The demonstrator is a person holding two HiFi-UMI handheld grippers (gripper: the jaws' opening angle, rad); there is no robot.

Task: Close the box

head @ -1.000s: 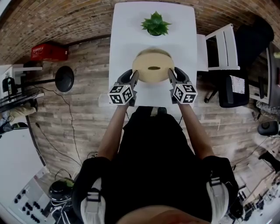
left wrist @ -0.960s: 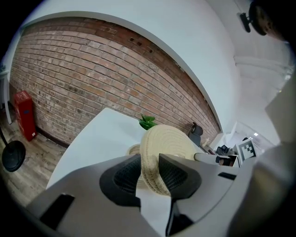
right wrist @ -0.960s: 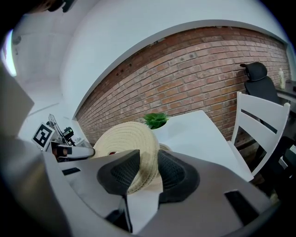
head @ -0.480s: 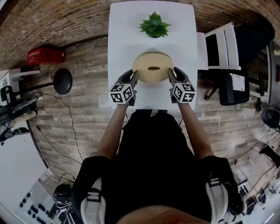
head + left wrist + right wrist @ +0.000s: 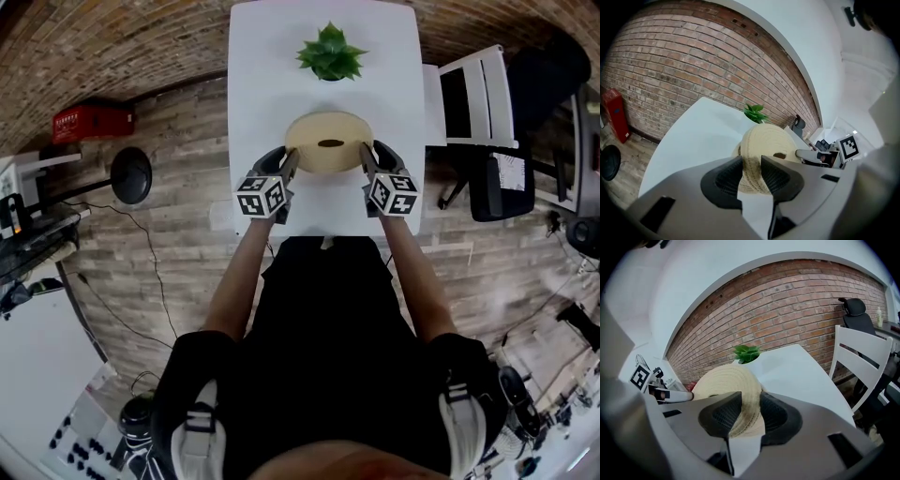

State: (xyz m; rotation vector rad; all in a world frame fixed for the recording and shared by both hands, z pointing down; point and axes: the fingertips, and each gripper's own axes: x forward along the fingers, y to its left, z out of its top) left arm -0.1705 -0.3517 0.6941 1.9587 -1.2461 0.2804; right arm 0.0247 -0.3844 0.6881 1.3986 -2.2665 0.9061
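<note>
A round woven straw lid [image 5: 328,142] with a dark slot in its middle is held level between both grippers over the white table [image 5: 272,66]. My left gripper [image 5: 292,158] is shut on its left rim and my right gripper [image 5: 366,156] on its right rim. In the left gripper view the pads [image 5: 774,174] clamp the lid's [image 5: 764,147] edge, and a sliver of the woven box [image 5: 735,151] shows under it. The right gripper view shows the same grip on the lid [image 5: 729,385]. Most of the box is hidden beneath the lid.
A small green potted plant [image 5: 330,52] stands at the far end of the table. A white chair [image 5: 473,94] is at the table's right side, with a black office chair [image 5: 502,183] behind it. A red case [image 5: 92,122] and a black round base [image 5: 129,174] are on the floor at the left.
Both grippers have come down with the lid between them. The lid now sits lower and covers the box's rim, which showed behind it a second ago.
</note>
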